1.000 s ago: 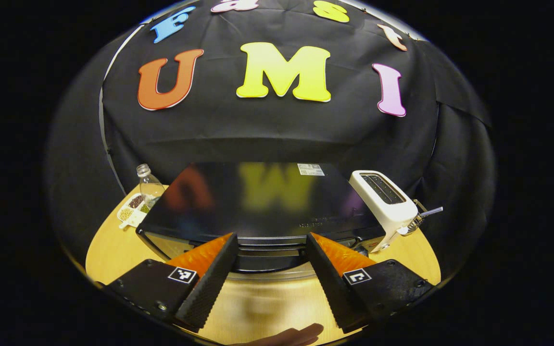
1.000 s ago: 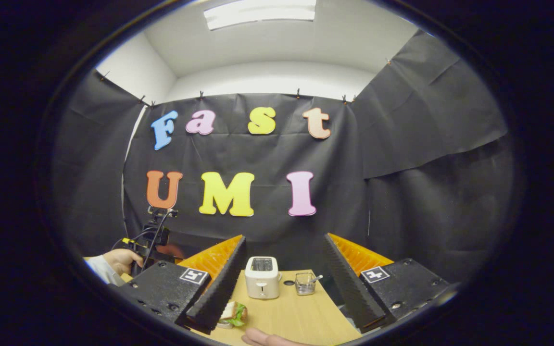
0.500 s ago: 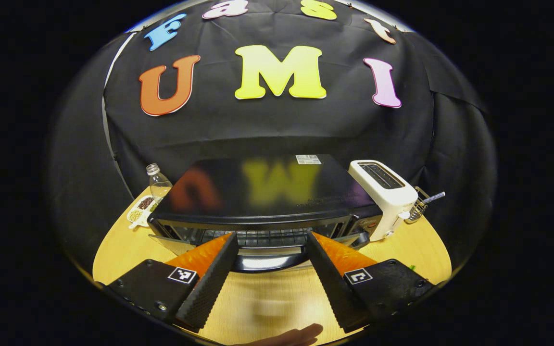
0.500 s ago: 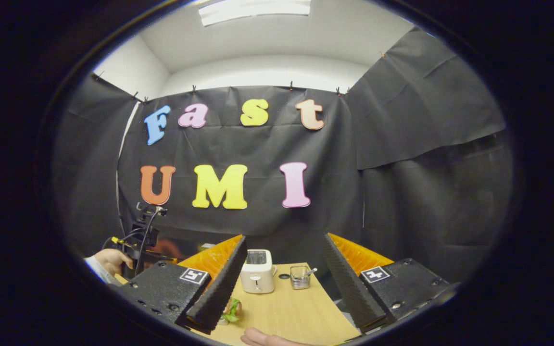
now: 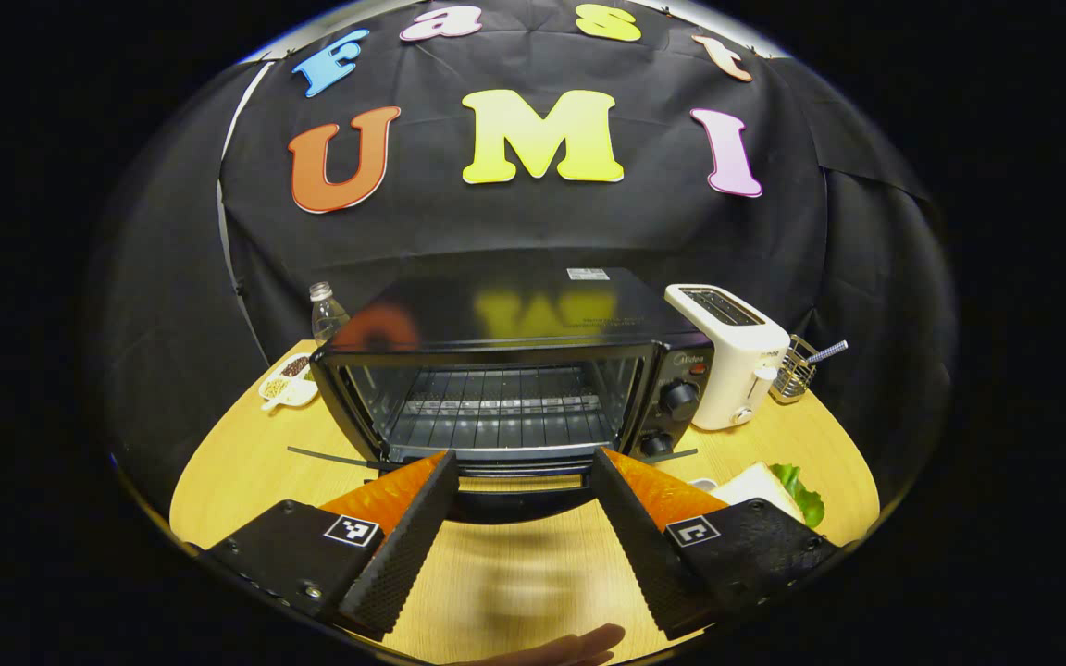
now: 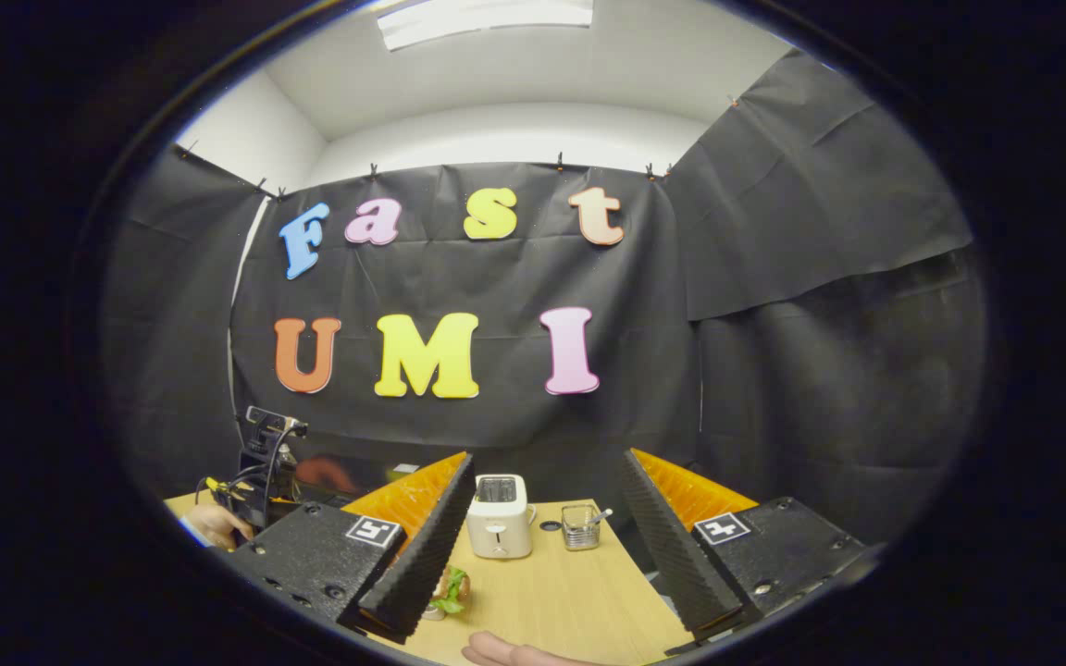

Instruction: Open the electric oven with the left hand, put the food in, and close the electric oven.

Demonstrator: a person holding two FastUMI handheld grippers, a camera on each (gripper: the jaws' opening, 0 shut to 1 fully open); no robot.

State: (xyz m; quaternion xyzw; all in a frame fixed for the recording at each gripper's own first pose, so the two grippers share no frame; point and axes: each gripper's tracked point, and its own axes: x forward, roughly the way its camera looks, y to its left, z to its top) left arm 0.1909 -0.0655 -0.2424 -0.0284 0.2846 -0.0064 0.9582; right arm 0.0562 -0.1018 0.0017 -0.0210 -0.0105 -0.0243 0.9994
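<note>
Black oven (image 5: 505,370) open before left tongs (image 5: 519,527), right tongs (image 6: 542,536) facing toaster (image 6: 499,529), both apart, sandwich (image 6: 448,592) seemingly below

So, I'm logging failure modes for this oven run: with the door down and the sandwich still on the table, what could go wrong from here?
The oven door lies open between the left gripper fingers; releasing it carelessly could let it spring.

The sandwich sits beside the toaster, so the open right gripper could knock it on approach.

Loose lettuce may fall out when lifted.
</note>
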